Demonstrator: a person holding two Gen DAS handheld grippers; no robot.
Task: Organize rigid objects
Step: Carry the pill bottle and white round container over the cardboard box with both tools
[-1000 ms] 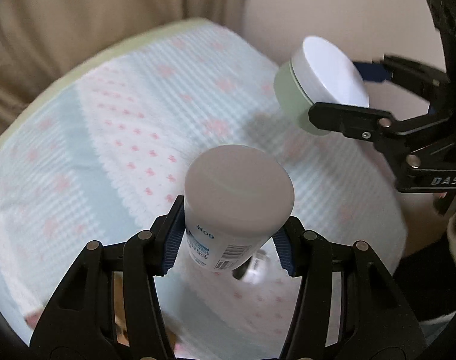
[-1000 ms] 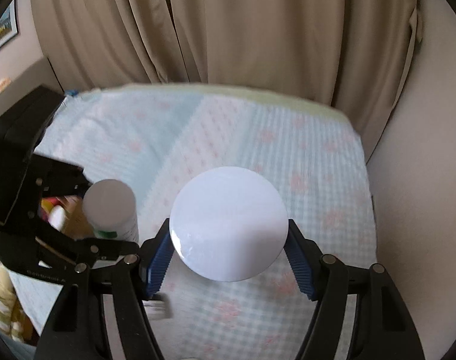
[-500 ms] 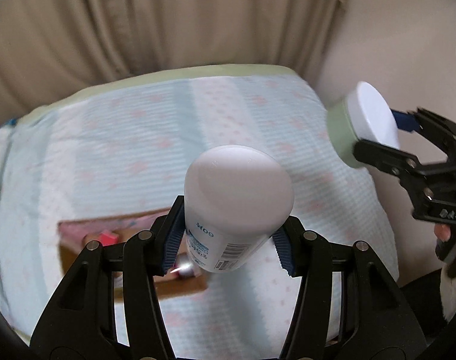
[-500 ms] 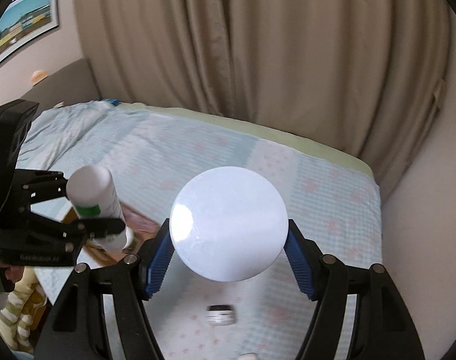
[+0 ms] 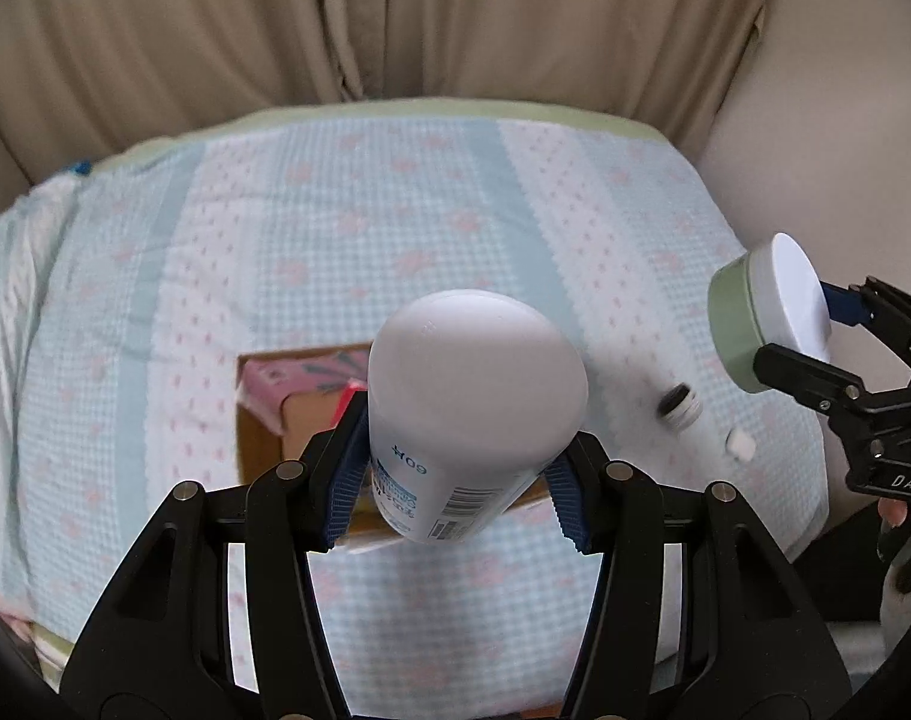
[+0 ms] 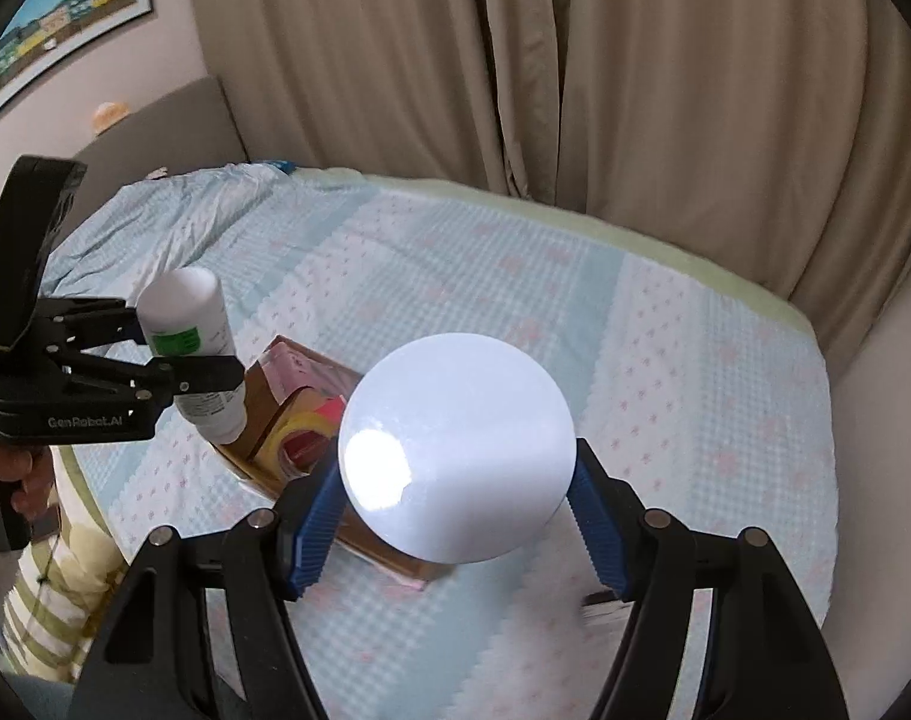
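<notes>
Gripping a white bottle [image 5: 476,396], the left gripper [image 5: 455,480] has its blue pads pressed on both sides of the bottle's body, jaws partly closed round it. Bottle sits between the fingers w/ its rounded base toward the camera, label and barcode running down btwn the pads; in the right wrist view the same bottle [image 6: 185,330] hangs tilted, neck end lowest, just above the cardboard box [image 6: 263,414].

Right gripper [image 6: 455,516] holds a round jar [image 6: 457,447], white lid facing the camera, blue pads tight on its left and right edges, jaws abt mid-width. From the left wrist view the jar [image 5: 761,312] shows a pale green body behind the white lid, held in the air off the bed's right edge.

Box [image 5: 263,420] lies on the checked bedspread [image 5: 347,228] under and beyond the bottle, w/ a pink pack [image 5: 299,381] and a tape roll [image 6: 299,432] inside. Small black-and-white cap [image 5: 680,405] and a small white piece [image 5: 740,443] lie on the bedspread right of the box, apart from both grippers. Beige curtains [image 6: 515,60] hang behind the bed.
</notes>
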